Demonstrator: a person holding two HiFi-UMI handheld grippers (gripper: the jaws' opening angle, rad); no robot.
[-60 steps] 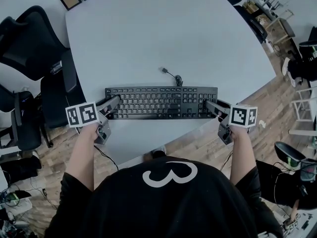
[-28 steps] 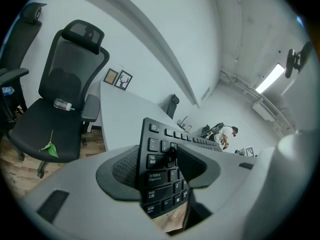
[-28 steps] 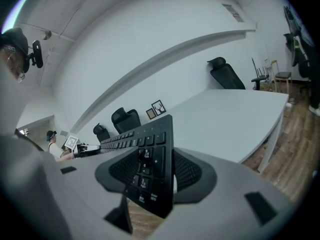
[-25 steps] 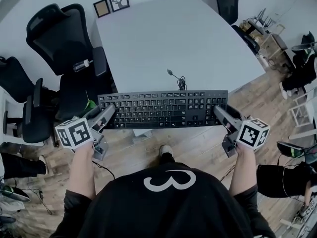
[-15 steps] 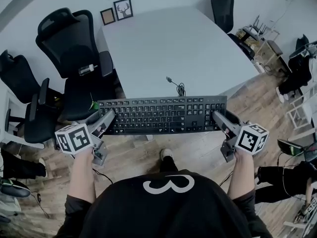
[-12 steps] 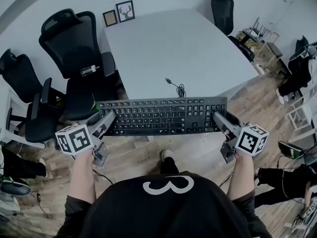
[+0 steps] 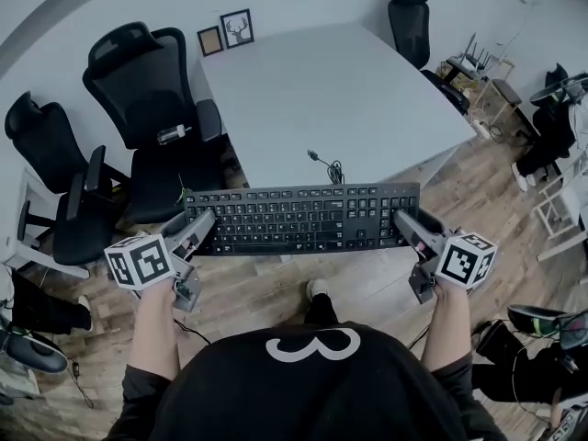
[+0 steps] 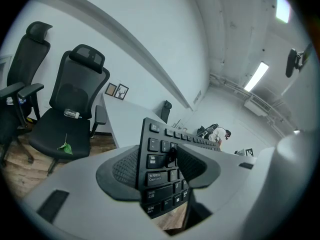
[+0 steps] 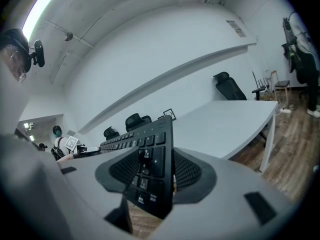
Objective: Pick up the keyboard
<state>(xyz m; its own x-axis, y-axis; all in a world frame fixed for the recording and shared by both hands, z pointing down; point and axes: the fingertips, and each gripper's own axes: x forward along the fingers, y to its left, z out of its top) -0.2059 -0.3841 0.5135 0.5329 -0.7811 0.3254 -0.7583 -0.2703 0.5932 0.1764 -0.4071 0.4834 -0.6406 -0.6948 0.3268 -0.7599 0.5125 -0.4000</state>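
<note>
Head view, black keyboard held off the table, left gripper and right gripper jaws clamped on its ends

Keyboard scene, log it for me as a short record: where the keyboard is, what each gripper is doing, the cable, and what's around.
keyboard: black, full size, held roughly level, clear of the table, above the wooden floor
left gripper: shut on the keyboard's left end
right gripper: shut on the keyboard's right end
cable: loose, plug end unconnected, seen over the table's near edge
table: white, beyond the keyboard
surroundings: black office chairs at the left, two framed pictures by the wall
</note>
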